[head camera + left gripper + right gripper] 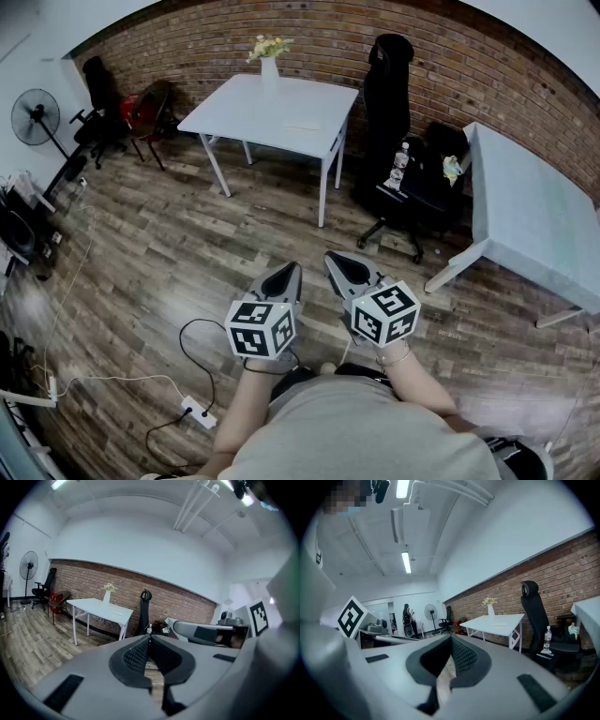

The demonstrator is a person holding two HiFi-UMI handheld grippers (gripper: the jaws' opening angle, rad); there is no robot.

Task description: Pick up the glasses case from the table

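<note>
at the left gripper [149, 638]: shut pad against pad, nothing between. same at the right gripper [451, 639]: pressed closed, empty. held side by side over the wood floor [169, 244], tips aimed toward 12 o'clock, well apart from any furniture.

farther out at 12 o'clock, a white table [239, 108] with a vase of flowers [269, 61] and a flat pale item [302, 125] near its front edge; possibly the glasses case, but too small to tell. no sure sight of the case anywhere else. at 1 o'clock a black office chair [389, 84] with a bottle [400, 159] on its seat; at 3 o'clock a second table [534, 225]. at 7 o'clock a power strip [195, 411] and a white cable [112, 380] on the floor.

judging ahead: risk of arriving with jaws closed and nudging the case off the table edge instead of straddling it; needs opening before the reach. risk too of snagging the cable underfoot, or of heading for the wrong table with the case unconfirmed.
</note>
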